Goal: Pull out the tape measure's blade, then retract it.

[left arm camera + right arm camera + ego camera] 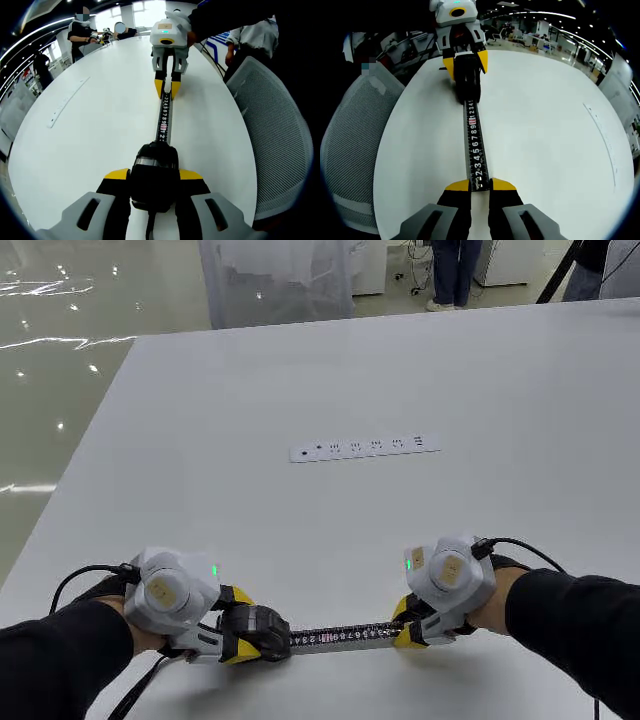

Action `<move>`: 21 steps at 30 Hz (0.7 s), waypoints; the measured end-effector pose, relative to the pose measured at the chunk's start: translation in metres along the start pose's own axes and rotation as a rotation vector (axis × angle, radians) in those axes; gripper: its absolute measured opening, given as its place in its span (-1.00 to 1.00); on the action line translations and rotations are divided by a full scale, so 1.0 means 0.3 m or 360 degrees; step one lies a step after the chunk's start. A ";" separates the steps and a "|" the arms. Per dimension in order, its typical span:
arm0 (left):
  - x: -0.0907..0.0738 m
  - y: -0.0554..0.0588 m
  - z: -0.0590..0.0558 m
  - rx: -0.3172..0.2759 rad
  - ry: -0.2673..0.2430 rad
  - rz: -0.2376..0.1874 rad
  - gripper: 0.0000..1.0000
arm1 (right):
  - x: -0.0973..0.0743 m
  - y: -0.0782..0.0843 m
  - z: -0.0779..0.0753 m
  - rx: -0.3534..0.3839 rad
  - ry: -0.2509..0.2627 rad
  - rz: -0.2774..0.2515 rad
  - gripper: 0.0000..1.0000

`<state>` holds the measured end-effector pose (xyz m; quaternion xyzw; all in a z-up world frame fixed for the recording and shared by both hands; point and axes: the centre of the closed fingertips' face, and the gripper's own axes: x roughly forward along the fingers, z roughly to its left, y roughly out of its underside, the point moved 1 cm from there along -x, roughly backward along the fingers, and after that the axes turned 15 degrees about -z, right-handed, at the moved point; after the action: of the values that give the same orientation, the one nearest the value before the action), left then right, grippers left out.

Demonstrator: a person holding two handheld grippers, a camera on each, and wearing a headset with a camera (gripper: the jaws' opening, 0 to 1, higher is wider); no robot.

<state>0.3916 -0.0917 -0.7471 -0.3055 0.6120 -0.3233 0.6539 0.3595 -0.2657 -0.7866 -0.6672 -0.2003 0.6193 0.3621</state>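
A black tape measure case (258, 630) lies near the front edge of the white table (400, 370), with my left gripper (236, 629) shut on it; the case (154, 172) sits between the yellow-tipped jaws. Its blade (345, 637) is drawn out to the right, numbers showing up to about 13. My right gripper (405, 628) is shut on the blade's end, and the hooked end of the blade (479, 182) is pinched between its fingers. The blade (164, 117) runs straight between the two grippers, just above the table.
A flat white strip with sockets (364, 448) lies in the middle of the table. A grey mesh chair back (270, 145) stands close behind the front edge. People stand beyond the far side (455, 270). Shiny floor lies to the left (60, 360).
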 end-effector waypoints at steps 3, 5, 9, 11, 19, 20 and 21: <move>-0.001 0.001 -0.001 -0.0002 -0.0005 0.0000 -0.43 | -0.004 0.005 0.000 0.0003 -0.0002 0.0002 -0.84; 0.000 0.001 -0.002 -0.0001 -0.0008 -0.0001 -0.43 | -0.007 0.008 0.000 0.0002 -0.0003 0.0005 -0.84; 0.000 0.001 -0.002 0.0000 -0.0007 0.0001 -0.43 | -0.011 0.014 0.000 0.0001 -0.0002 0.0007 -0.84; 0.000 0.001 -0.002 0.0001 -0.0005 0.0003 -0.43 | -0.013 0.017 -0.001 0.0003 -0.0002 0.0007 -0.84; 0.000 0.000 -0.003 0.0000 -0.0004 0.0004 -0.43 | -0.025 0.029 -0.002 0.0011 -0.0001 0.0010 -0.84; 0.000 0.000 -0.003 -0.0001 -0.0004 0.0004 -0.43 | -0.026 0.031 -0.002 0.0011 -0.0001 0.0010 -0.84; 0.000 0.000 -0.003 -0.0001 -0.0004 0.0005 -0.43 | -0.028 0.031 -0.002 0.0011 -0.0002 0.0010 -0.84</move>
<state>0.3907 -0.0918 -0.7472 -0.3052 0.6117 -0.3217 0.6551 0.3571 -0.2779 -0.7877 -0.6662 -0.1961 0.6216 0.3624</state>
